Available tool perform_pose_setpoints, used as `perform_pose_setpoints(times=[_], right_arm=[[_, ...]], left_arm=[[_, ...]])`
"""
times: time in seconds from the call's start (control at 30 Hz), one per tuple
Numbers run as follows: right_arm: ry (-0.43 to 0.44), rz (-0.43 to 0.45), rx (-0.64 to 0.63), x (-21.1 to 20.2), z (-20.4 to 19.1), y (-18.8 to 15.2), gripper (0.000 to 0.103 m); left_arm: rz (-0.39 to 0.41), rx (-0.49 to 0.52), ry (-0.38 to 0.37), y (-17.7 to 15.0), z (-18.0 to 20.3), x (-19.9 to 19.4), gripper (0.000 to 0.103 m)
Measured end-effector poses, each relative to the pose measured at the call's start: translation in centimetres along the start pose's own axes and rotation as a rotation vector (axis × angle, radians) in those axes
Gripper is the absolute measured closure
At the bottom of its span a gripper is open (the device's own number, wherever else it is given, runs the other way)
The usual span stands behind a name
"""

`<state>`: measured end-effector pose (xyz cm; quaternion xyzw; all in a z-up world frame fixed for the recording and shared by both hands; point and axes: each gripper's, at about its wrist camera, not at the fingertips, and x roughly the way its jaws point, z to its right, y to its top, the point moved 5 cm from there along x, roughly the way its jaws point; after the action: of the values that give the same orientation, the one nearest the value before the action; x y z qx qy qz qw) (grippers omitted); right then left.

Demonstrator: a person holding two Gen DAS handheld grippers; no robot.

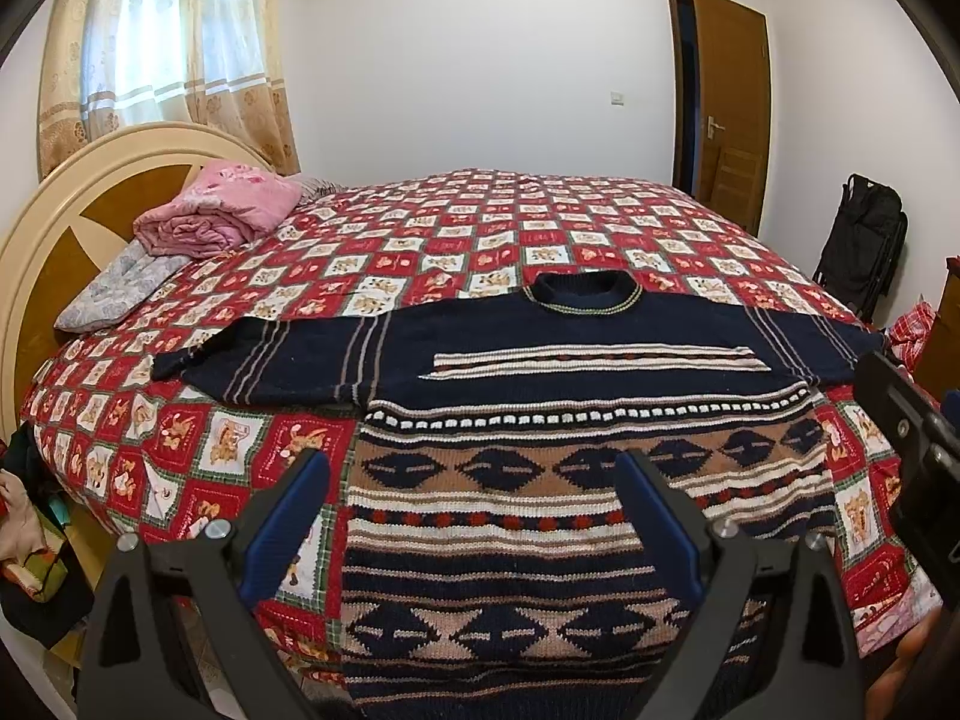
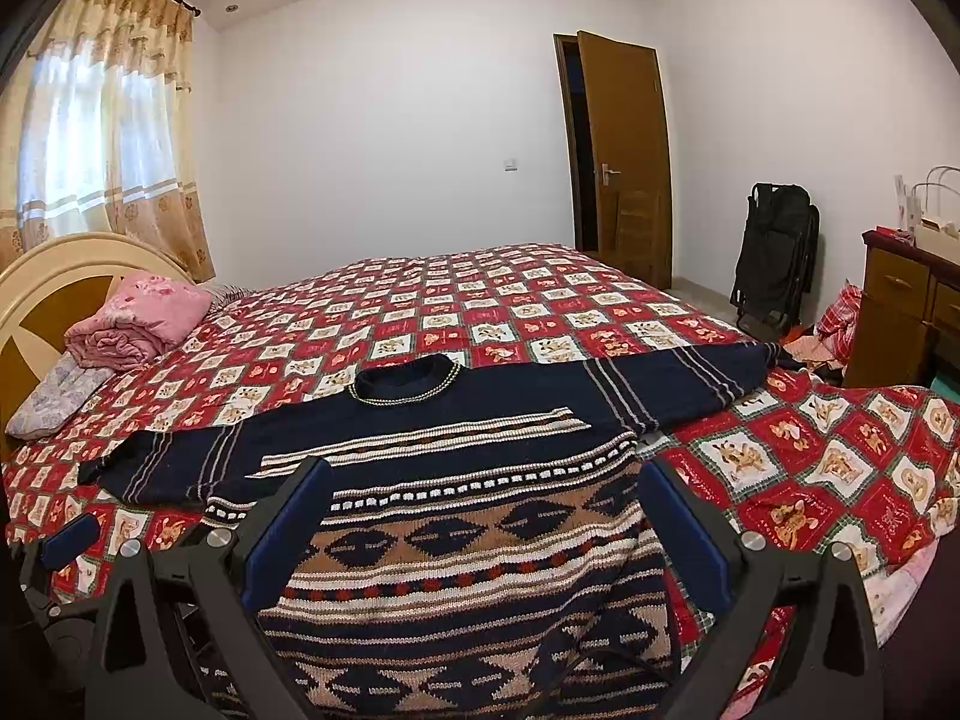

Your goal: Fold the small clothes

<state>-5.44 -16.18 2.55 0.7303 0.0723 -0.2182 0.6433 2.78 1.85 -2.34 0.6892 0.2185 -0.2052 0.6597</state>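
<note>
Lying: sweater (image 1: 540,354) spread flat on bed (image 1: 600,216), lower centre of frame.
Handling: soft, thick knit, floppy; pinch hem corners.
Left gripper (image 1: 471,480): spread, empty.
Right gripper (image 2: 483,486): spread, empty.

Soft daylight through the curtained window (image 1: 162,42), room evenly bright, sharp focus, heavy fisheye bending, dark corners.

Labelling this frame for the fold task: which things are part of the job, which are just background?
Job:
- patterned knit sweater, spread flat, sleeves out
- left gripper, open, above the hem
- right gripper, open, above the hem

Lying about:
- checked bedspread under the sweater
- folded pink blanket by the headboard
- grey pillow
- folded black stroller by the wall
- wooden door
</note>
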Motion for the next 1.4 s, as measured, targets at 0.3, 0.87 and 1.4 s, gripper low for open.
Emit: perform_pose_setpoints(times=[0.3, 0.87, 1.4], right_arm=[[0.006, -0.029, 0.014, 0.5, 0.1, -0.3, 0.001], [0.02, -0.282, 0.256, 8.8, 8.6, -0.9, 0.001], [-0.311, -0.372, 0.724, 23.7, 39.0, 3.6, 0.031]], left_arm=[[-0.01, 0.001, 0.0, -0.5, 0.3, 0.2, 0.005], [-0.1, 0.049, -0.003, 1.2, 2.0, 5.3, 0.005], [-0.289, -0.015, -0.193, 3.9, 5.5, 15.0, 0.005]])
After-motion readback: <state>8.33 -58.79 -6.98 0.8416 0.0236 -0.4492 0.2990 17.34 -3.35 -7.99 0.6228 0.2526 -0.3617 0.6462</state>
